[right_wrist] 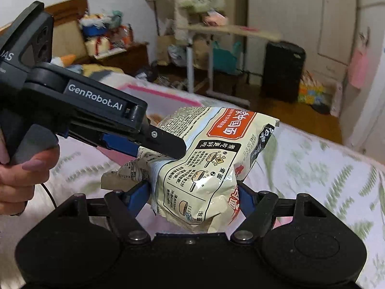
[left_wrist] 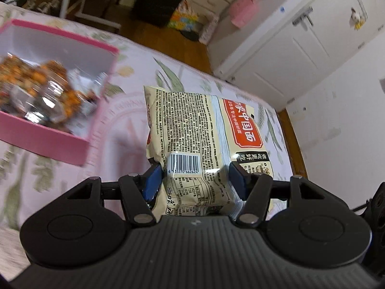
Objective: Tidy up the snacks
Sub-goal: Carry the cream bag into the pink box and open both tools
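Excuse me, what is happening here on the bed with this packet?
A person holds a gripper in each hand, and both are shut on one instant noodle packet, lifted above the floral bedspread. The left gripper clamps its barcode end; the right gripper clamps the other end. An open pink box with wrapped snacks sits on the bed nearby. The packet is not in the box yet.

Left hand-held gripper (left_wrist: 196,180) and right hand-held gripper (right_wrist: 193,196) both clamped, pointing downward; a hand (right_wrist: 21,175) grips the left handle.
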Tool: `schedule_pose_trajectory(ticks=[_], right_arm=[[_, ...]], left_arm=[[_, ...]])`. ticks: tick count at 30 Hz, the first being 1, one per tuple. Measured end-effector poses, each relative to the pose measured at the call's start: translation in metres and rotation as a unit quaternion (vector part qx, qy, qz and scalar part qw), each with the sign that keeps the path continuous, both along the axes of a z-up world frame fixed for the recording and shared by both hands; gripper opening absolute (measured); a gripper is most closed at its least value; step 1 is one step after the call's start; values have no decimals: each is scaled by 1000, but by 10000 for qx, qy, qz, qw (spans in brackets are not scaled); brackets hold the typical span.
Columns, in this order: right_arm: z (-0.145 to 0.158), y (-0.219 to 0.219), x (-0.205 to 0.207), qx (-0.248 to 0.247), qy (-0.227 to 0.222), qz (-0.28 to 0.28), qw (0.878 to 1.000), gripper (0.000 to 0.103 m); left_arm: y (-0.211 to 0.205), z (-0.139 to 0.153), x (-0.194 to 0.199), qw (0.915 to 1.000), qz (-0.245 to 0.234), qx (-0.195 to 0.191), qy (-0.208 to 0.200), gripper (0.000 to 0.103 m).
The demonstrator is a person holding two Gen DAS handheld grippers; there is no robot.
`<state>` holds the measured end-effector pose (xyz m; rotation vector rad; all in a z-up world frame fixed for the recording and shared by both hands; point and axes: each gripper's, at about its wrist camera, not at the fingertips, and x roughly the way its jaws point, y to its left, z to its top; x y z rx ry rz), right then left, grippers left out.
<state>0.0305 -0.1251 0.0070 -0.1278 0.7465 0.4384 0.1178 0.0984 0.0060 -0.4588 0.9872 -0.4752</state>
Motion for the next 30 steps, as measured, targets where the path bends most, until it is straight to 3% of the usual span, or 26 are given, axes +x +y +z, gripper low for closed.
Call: schedule_pose_trajectory(ticks=[4,10,22,25,27,30], right_arm=[[4,26,21,215,-331,277,9988,80],[-12,60,67,504,-421,537,9964,80],[-77,107,144,1132,323,689,9907,80],[-94,119,154,1053,590,618,9908,82],[-96,126,147,785,455,618,9940,81],[-85,124,132,543,113,666,9962,82]], left_arm=[[34,16,10,9992,272,136,-262,59],[77,16,45,9966,625,393,-371,59],[123,-27,122,9909,841,1040,151,59],[124,-44,131,9871,887,1330,22,59],[124,-52,130,9840,1032,1449,-74,59],[131,-53,119,9836,1438,1074,-195,59]])
